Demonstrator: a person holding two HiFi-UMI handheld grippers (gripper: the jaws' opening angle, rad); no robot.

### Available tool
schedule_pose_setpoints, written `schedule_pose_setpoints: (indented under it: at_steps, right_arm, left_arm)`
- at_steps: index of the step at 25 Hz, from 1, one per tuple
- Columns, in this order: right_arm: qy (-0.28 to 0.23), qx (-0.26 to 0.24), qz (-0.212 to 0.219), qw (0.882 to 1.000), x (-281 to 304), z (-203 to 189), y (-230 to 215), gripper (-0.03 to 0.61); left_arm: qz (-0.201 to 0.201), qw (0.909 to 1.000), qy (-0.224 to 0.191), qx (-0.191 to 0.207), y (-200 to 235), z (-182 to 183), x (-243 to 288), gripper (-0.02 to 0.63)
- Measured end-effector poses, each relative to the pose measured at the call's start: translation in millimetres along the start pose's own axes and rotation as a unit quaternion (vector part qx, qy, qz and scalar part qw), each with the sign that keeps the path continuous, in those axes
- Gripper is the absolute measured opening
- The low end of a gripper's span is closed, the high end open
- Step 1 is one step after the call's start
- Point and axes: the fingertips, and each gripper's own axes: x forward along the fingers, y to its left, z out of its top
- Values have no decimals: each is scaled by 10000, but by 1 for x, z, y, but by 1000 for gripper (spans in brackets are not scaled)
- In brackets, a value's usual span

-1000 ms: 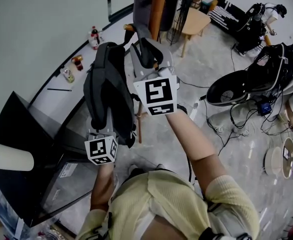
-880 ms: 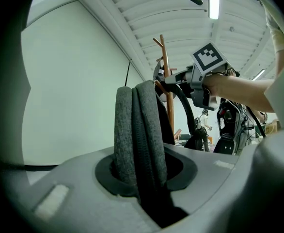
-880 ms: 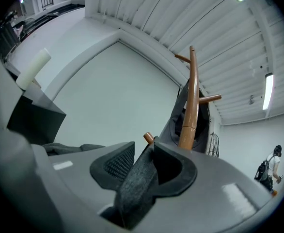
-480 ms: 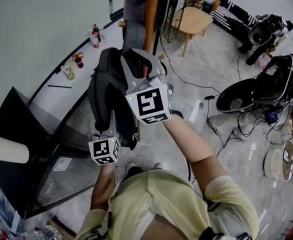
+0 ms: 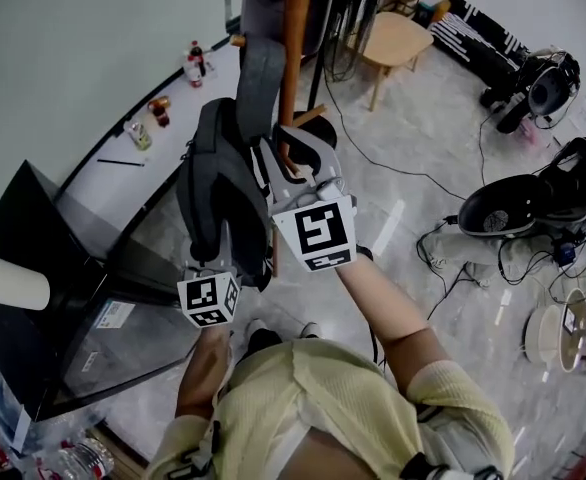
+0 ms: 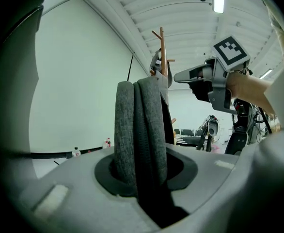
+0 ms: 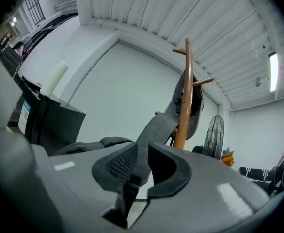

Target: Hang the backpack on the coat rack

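Left tool (image 6: 147, 178), left gripper view: jaws clamped on a thick, padded grey fold of the backpack (image 6: 138, 125), which rises upright out of the gap. In the head view this tool (image 5: 223, 248) sits left of centre, its marker cube low and its tips buried in the lower edge of the bag. Right tool (image 7: 137, 176), right gripper view: jaws closed on a flat grey strap (image 7: 154, 130) that runs up and to the right to the coat rack (image 7: 184, 96). In the head view the right tool (image 5: 295, 156) lies just right of the left one and higher in the frame, beside the pole. The backpack, dark grey, hangs between the two tools, clear of the floor (image 5: 423, 148), at centre left of the head view; its strap extends to the upper centre, where it meets the wooden pole beside a peg. Whether the strap is looped over that peg cannot be told. A dark grey cloth item (image 7: 194, 111) hangs on the pole near its top. The person's forearms, in pale yellow sleeves (image 5: 443, 398), enter from the bottom edge. Surroundings, head view: a black cabinet (image 5: 63, 298) at lower left; several bottles (image 5: 193, 66) along the wall at upper left; a wooden stool (image 5: 398, 40) at upper right; cables and equipment on the pale floor at right.
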Motion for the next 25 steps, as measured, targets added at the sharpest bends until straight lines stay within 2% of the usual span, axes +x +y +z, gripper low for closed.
schedule_pose_setpoints:
  at_steps: [6,12,19,25]
  right_arm:
    - [250,286,-37,9993,-25,-32,-5,71]
    - [463,568,-50,9973,-47,-58,-2,69]
    - [790,829,-80,9934,-65,-88,-1,67]
    - [958,953,-144,9907,-74,-103,-2,66]
  left_arm:
    - [37,9996,280,-12,-7,-27,-1,112]
    - [-24,9991,416,-8,-16,-38,1,112]
    - [-204,9960,868,11,-22,-57,9,124]
    - [-247,9942,1051,21,-22,-66,16,137]
